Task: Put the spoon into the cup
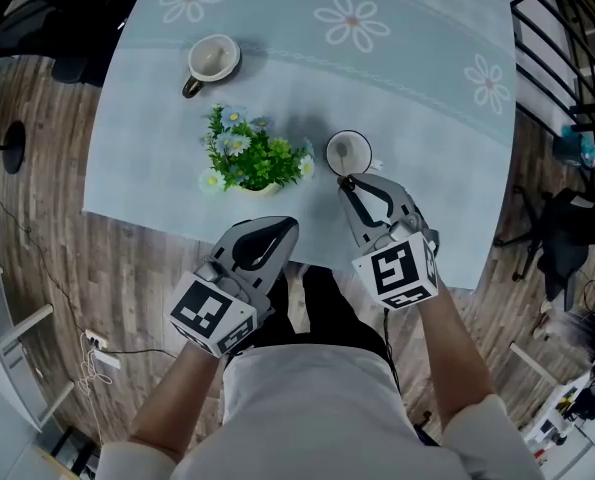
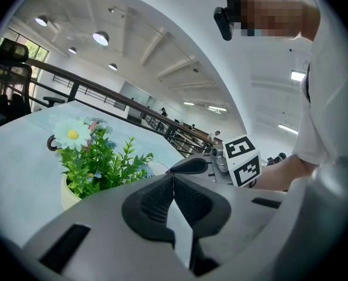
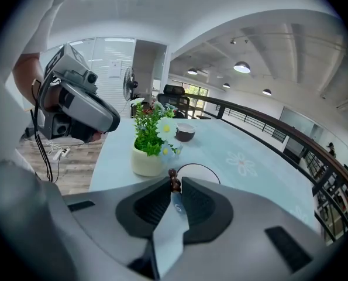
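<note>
Seen from above, a person's two bare forearms reach forward from the bottom of the head view, each hand holding a claw tool with a marker cube at its back.

The right claw [image 1: 349, 181] is held out over the near part of the bench [image 1: 417, 78], which is covered in a pale blue cloth printed with daisies. Its tips point away from the person and end just at the near rim of a white cup [image 1: 348, 152]. In the right gripper view, this claw [image 3: 174, 184] is clenched on the spoon [image 3: 173, 180]. Only a dark brown, knobbed end of the spoon pokes out past the pads; the rest is hidden. The white cup [image 3: 204, 173] stands upright right beyond the tips, and the spoon is not in it.

The left claw [image 1: 288, 225] sits lower and closer to the body, over the bench's near edge, angled up and to the right. In the left gripper view, the left claw [image 2: 172, 175] is clenched, pads pressed together with nothing between them.

A potted plant [image 1: 249, 160] with green leaves and small daisies stands left of the white cup. A second cup [image 1: 213, 58] with a brown handle stands farther back, well apart from both claws.
</note>
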